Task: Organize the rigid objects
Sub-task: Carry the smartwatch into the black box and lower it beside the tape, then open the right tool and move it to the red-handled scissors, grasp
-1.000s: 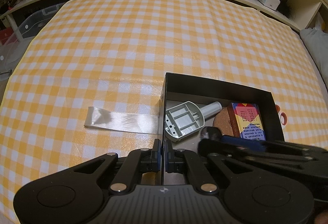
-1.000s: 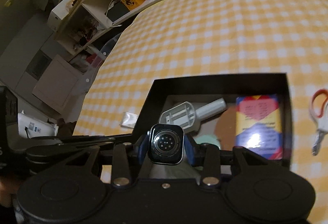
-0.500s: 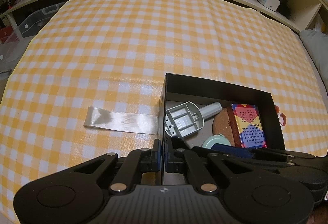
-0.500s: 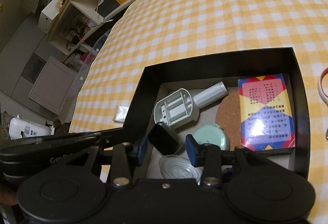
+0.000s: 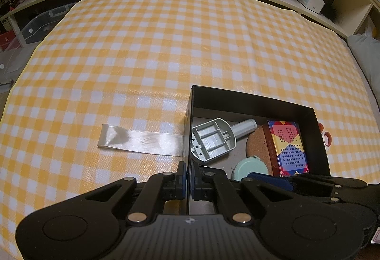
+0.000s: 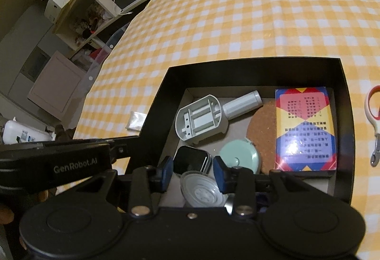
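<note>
Lying in the black box (image 6: 344, 98), released smartwatch (image 6: 192, 161).

Glossy checked tablecloth (image 5: 166, 46), matt black box (image 6: 261, 69), rough cork coaster (image 6: 263, 122)

Left gripper (image 5: 188, 175) at six o'clock, pads pinched together on the left wall of the black box (image 5: 251, 103). Inside the box: grey plastic scoop (image 5: 213, 140) toward nine o'clock, cork coaster (image 5: 257, 146) in the middle, mint round case (image 5: 247, 168) at six, colourful card box (image 5: 288, 148) toward three. Silver ribbon (image 5: 140, 140) flat on the yellow checked cloth (image 5: 166, 46), reaching the box from nine o'clock. Right gripper's arm (image 5: 308, 185) crossing the near right corner.
</note>
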Available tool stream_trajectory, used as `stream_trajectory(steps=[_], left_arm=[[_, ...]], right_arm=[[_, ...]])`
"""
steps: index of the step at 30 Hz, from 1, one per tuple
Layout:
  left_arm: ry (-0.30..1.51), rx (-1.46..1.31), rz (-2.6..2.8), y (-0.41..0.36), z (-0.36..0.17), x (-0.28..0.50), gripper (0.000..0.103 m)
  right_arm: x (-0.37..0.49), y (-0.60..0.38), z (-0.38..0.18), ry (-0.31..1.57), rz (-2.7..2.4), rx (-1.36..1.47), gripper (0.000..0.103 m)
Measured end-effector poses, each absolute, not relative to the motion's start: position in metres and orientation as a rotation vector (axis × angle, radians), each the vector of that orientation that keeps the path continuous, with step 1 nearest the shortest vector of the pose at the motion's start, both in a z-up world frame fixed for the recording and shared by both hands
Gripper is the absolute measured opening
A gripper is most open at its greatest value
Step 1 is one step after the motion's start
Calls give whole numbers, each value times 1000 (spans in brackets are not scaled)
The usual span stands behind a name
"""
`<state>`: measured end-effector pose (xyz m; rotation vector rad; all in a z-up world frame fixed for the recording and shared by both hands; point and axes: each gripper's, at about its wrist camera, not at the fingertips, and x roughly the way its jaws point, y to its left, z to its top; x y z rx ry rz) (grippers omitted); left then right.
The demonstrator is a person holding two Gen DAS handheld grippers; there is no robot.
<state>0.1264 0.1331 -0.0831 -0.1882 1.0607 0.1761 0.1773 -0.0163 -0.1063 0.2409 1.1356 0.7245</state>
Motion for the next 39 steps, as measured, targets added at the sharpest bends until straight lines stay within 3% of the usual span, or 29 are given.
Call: stream_trajectory(steps=[20, 27, 29, 31, 35, 39], left_arm=[[1060, -189, 176, 133, -83, 127, 3], [1060, -189, 176, 133, -83, 126, 3], [1059, -190, 176, 133, -83, 126, 3], [1059, -191, 176, 133, -82, 126, 3], [1057, -192, 176, 133, -81, 126, 3], [1055, -194, 175, 133, -80, 126, 3]], right_arm=[[157, -24, -86, 1112, 726, 50, 43], [147, -31, -62, 1046, 726, -51, 64], [144, -34, -56, 1033, 719, -69, 79], [143, -39, -50, 1017, 702, -88, 81], [145, -51, -36, 974, 657, -105, 99], [156, -71, -25, 930, 592, -85, 102]])
